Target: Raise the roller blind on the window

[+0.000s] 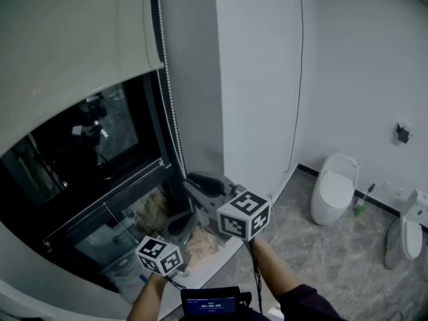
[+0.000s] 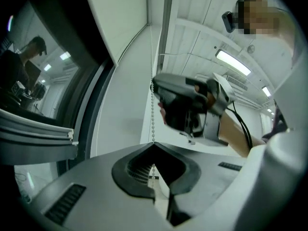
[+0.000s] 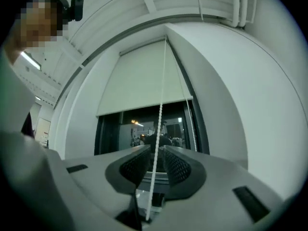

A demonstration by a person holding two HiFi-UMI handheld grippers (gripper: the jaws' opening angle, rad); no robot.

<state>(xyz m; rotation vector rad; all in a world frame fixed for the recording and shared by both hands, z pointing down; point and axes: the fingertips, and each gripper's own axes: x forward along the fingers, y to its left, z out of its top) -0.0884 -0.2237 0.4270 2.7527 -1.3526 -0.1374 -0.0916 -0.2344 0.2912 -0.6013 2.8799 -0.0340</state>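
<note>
The pale roller blind [image 1: 67, 45] [image 3: 144, 81] covers the upper part of the dark window [image 1: 87, 152]. Its white bead chain [image 1: 170, 112] hangs down the window's right side. My right gripper [image 1: 195, 180] [image 3: 155, 160] points up along the chain [image 3: 161, 105]; its jaws stand a narrow gap apart, with the chain running between them. Just below it, my left gripper [image 1: 182, 221] [image 2: 154, 144] has its tips together on the chain [image 2: 153, 109]. In the left gripper view the right gripper [image 2: 187, 105] hangs close above.
A white wall corner [image 1: 254, 79] stands right next to the chain, with a thin cable [image 1: 299, 79] running down it. A toilet [image 1: 333, 187], a brush [image 1: 362, 206] and a second white fixture [image 1: 404, 236] stand on the marble floor at right. Debris lies on the sill [image 1: 200, 243].
</note>
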